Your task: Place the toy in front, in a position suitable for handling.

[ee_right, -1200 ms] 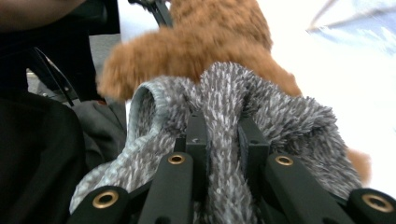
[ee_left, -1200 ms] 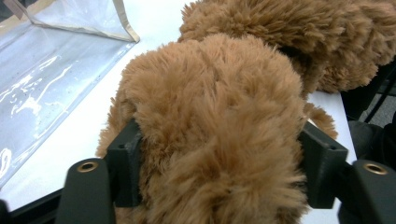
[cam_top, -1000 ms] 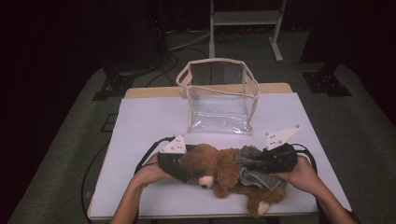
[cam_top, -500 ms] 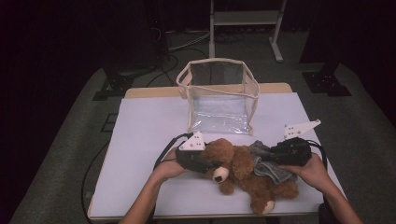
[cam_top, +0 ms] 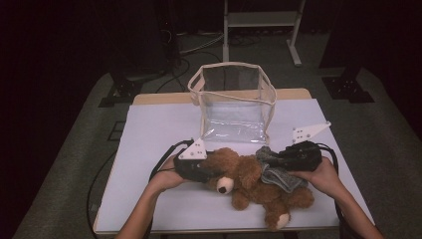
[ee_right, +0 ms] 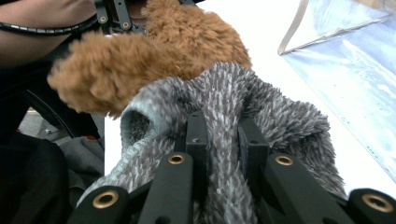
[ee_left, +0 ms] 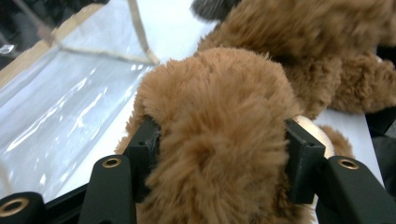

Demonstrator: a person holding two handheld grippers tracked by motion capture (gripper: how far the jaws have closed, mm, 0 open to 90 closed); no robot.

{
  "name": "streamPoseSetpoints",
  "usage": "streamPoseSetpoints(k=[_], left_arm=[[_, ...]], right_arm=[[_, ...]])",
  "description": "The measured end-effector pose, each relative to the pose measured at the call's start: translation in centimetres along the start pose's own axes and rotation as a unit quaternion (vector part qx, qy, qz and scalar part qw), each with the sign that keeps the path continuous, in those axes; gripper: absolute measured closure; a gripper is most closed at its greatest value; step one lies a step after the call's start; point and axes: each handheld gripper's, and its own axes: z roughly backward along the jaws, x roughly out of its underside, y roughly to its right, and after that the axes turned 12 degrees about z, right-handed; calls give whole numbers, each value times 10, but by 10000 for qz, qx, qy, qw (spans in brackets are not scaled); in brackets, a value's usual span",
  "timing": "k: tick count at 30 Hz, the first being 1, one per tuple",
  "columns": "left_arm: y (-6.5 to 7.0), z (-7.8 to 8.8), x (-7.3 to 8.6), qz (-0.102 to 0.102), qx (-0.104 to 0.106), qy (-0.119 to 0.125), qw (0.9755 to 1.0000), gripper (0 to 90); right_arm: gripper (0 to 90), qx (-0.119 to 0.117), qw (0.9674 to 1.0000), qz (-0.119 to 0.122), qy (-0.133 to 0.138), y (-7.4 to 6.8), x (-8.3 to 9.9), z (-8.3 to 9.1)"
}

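A brown teddy bear lies on its side on the white table, near the front edge. It wears a grey fuzzy scarf. My left gripper holds the bear's head end; in the left gripper view the jaws stand wide around a thick tuft of brown fur, gripper shut on it. My right gripper comes in from the right. In the right gripper view it pinches a fold of the grey scarf, with a brown paw beyond.
A clear plastic bag with cream trim stands open-topped just behind the bear, mid-table. Black cables loop from both grippers over the table. A metal stand and dark floor lie beyond the far edge.
Both grippers carried the bear to the right, then slightly back left. The right gripper ended farther from the front edge, and the bear's head turned more toward the front.
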Motion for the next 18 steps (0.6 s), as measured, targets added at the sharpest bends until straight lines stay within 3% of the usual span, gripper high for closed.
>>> streamPoseSetpoints(k=[6,10,12,15,18], left_arm=[[2,20,28,202,-29,33,9998,421],[5,23,30,147,66,52,9999,388],[2,21,28,177,107,98,9997,304],[-6,10,26,425,162,165,9988,117],[-9,-1,22,391,269,138,9988,104]], right_arm=[[774,28,9999,-112,27,-22,22,15],[774,18,9997,-223,95,-28,30,18],[774,-17,9998,-183,25,-28,29,12],[774,-35,9998,-165,-50,-24,28,4],[774,-54,9997,-250,-30,-20,31,4]])
